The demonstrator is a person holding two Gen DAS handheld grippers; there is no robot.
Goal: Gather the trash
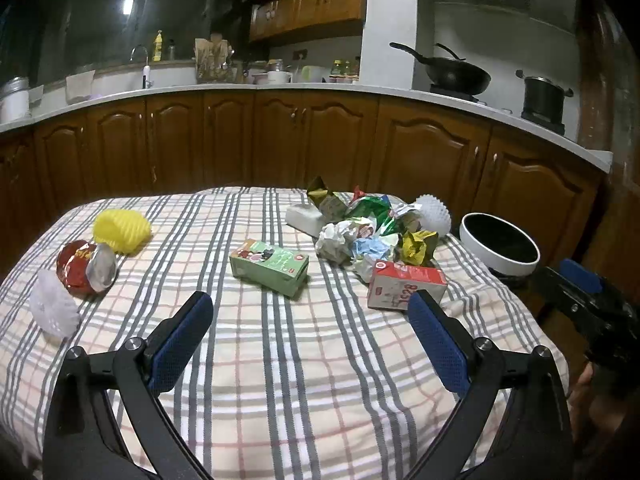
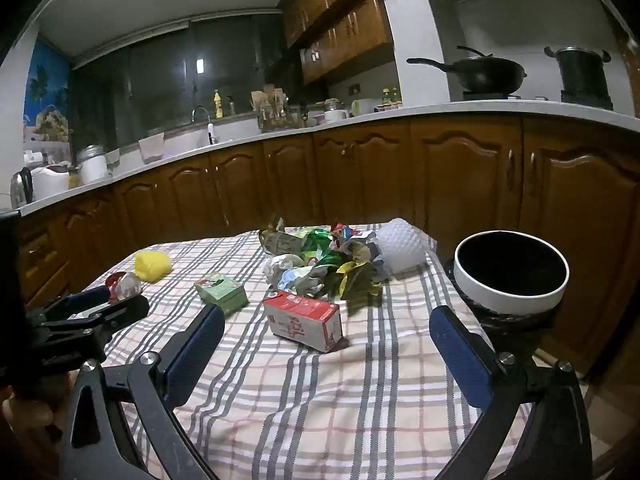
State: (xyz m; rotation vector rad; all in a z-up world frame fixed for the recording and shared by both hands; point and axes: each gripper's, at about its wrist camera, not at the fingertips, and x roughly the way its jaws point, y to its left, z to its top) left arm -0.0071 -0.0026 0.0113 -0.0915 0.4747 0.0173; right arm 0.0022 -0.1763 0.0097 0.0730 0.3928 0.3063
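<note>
Left wrist view: the left gripper (image 1: pixel 310 310) hovers over a plaid-clothed table (image 1: pixel 280 380), its blue-padded fingers spread wide apart and holding nothing. Just ahead of the gap lies a green carton (image 1: pixel 270 266). By the right fingertip sits a red-and-white carton (image 1: pixel 404 286), with a heap of crumpled wrappers (image 1: pixel 368 228) behind it. Ahead and to the left are a yellow foam net (image 1: pixel 120 230), a red foil wrapper (image 1: pixel 86 266) and a white foam net (image 1: pixel 54 308). Far right, off the table edge, stands a white-rimmed bin (image 1: pixel 498 246), near the right gripper (image 1: pixel 576 284).

Right wrist view: the right gripper (image 2: pixel 326 322) also hangs with fingers wide apart, empty. The red-and-white carton (image 2: pixel 306 320) lies between and just ahead of the fingertips, the wrapper heap (image 2: pixel 324 264) beyond it. The bin (image 2: pixel 510 274) stands ahead of the right finger. The left gripper (image 2: pixel 96 304) shows at the left edge; from here its opening is hard to judge.
</note>
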